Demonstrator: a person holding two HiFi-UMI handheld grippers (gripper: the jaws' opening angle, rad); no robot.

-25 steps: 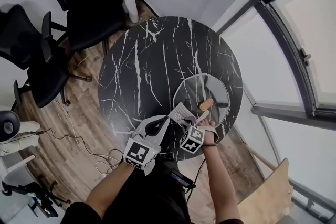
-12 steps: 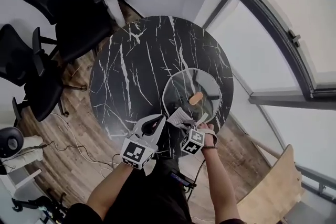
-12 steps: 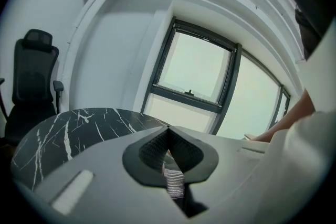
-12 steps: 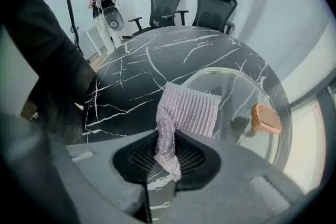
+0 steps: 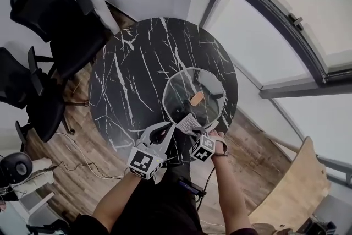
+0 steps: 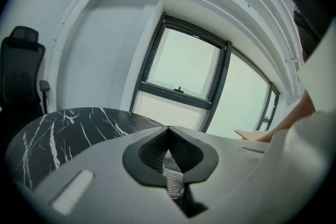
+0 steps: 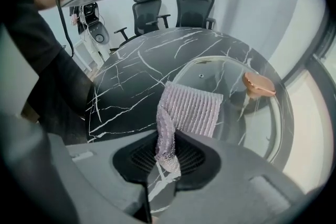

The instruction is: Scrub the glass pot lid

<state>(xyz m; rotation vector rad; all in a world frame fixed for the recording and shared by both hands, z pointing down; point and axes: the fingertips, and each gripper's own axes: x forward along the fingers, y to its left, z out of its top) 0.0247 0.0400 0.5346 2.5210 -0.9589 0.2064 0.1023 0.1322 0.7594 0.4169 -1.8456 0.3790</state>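
The glass pot lid (image 5: 181,85) lies flat on the round black marble table (image 5: 126,80), with its copper-coloured knob (image 5: 197,98) up. A grey ribbed cloth (image 5: 190,120) is stretched between both grippers over the lid's near rim. My left gripper (image 5: 169,128) is shut on one corner of the cloth (image 6: 172,180). My right gripper (image 5: 199,130) points steeply down, shut on the other corner. In the right gripper view the cloth (image 7: 191,107) hangs from the right gripper (image 7: 167,150) above the lid (image 7: 231,113), left of the knob (image 7: 258,84).
Black office chairs (image 5: 49,19) stand past the table's left side, and cables (image 5: 71,165) trail on the wooden floor. Large windows (image 5: 297,19) fill the right. A pale wooden chair back (image 5: 291,184) is at the lower right. The table's near edge lies just under the grippers.
Both grippers and the cloth have slid along the lid's near side, from left of the knob to almost below it. The head view has swung, so the table sits further left.
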